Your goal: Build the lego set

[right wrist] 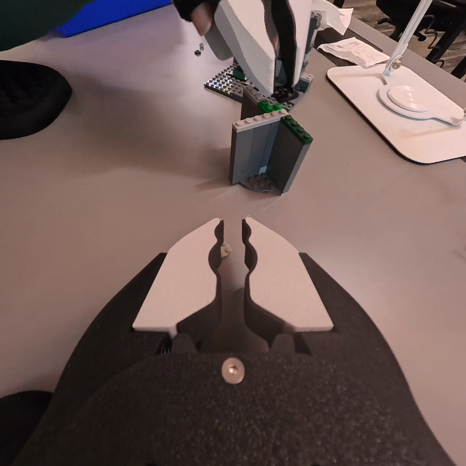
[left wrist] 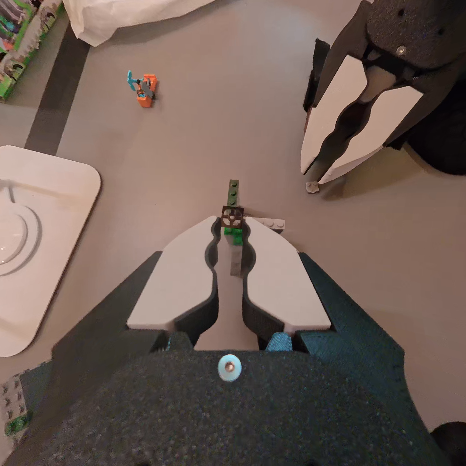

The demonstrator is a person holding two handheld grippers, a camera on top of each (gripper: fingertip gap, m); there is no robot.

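Note:
A tall grey Lego tower (right wrist: 262,151) with green plates on top stands on the table; from above it also shows in the left wrist view (left wrist: 233,194). My left gripper (left wrist: 232,220) points down over the tower and is shut on a small dark square plate (left wrist: 232,216); in the right wrist view, this gripper (right wrist: 283,88) holds the plate (right wrist: 284,94) at the tower's top. My right gripper (right wrist: 232,222) is low over the table in front of the tower, with its jaws a little apart and holding nothing. A small pale grey piece (right wrist: 226,249) lies on the table under its tips, also seen in the left wrist view (left wrist: 312,187).
A white lamp base (right wrist: 408,121) sits to the right of the tower. A grey studded baseplate build (right wrist: 223,82) lies behind the tower. A small orange Lego figure (left wrist: 146,89), a Lego box (left wrist: 20,42), a white bag (left wrist: 121,17) and a black object (right wrist: 27,100) lie farther off. My hands' fingertips stand some 10 centimetres from each other. Both grippers' tips are roughly 20 centimetres from the small orange Lego figure (left wrist: 146,89).

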